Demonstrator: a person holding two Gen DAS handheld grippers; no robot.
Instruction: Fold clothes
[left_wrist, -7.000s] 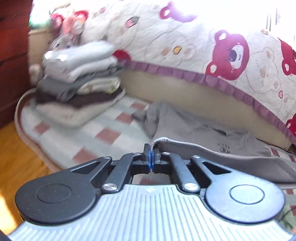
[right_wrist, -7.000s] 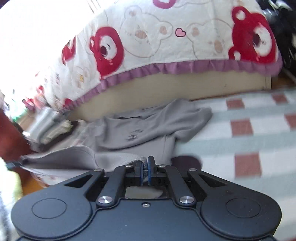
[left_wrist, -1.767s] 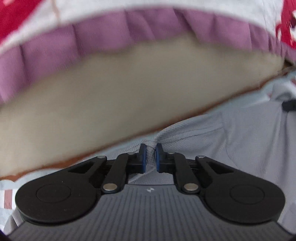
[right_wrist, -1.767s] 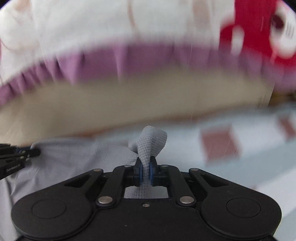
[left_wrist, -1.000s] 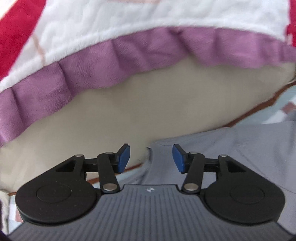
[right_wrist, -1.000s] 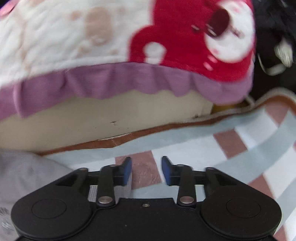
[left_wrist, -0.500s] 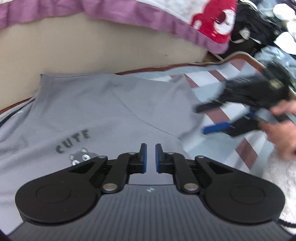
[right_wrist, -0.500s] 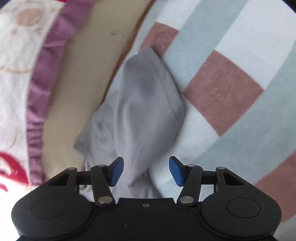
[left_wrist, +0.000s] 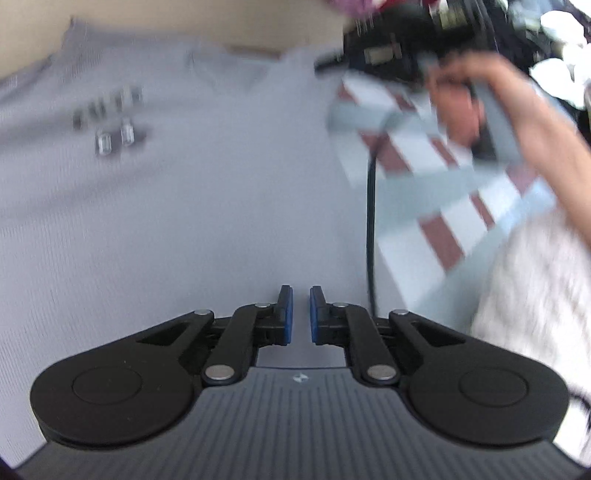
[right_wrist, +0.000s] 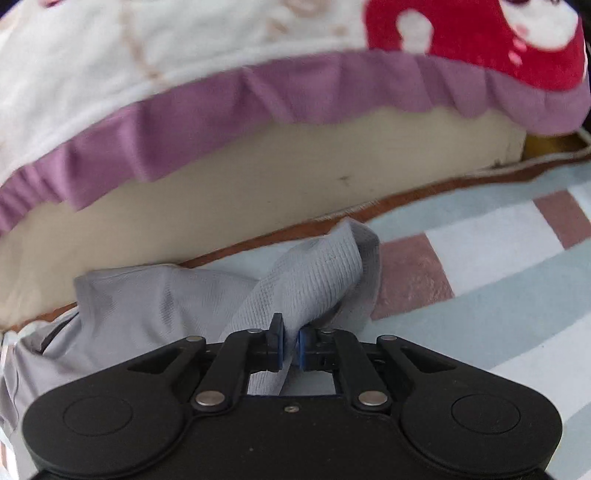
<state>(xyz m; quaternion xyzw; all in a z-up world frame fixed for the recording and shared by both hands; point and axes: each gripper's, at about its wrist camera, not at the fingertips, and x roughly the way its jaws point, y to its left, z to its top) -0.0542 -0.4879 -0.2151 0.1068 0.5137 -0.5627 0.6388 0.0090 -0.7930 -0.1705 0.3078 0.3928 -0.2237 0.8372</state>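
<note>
Fabric of the grey shirt's sleeve sits pinched between my right fingers, which have just been closing on it; the sleeve rises up-frame from them toward the bed base. From that grip the grey shirt spreads flat on the checked rug, its body lying toward the lower left of the right view. My left fingers stand narrow with nothing between them, low over the shirt's middle, its print up-left. So the right hand is the one to carry the sleeve inward across the body.
</note>
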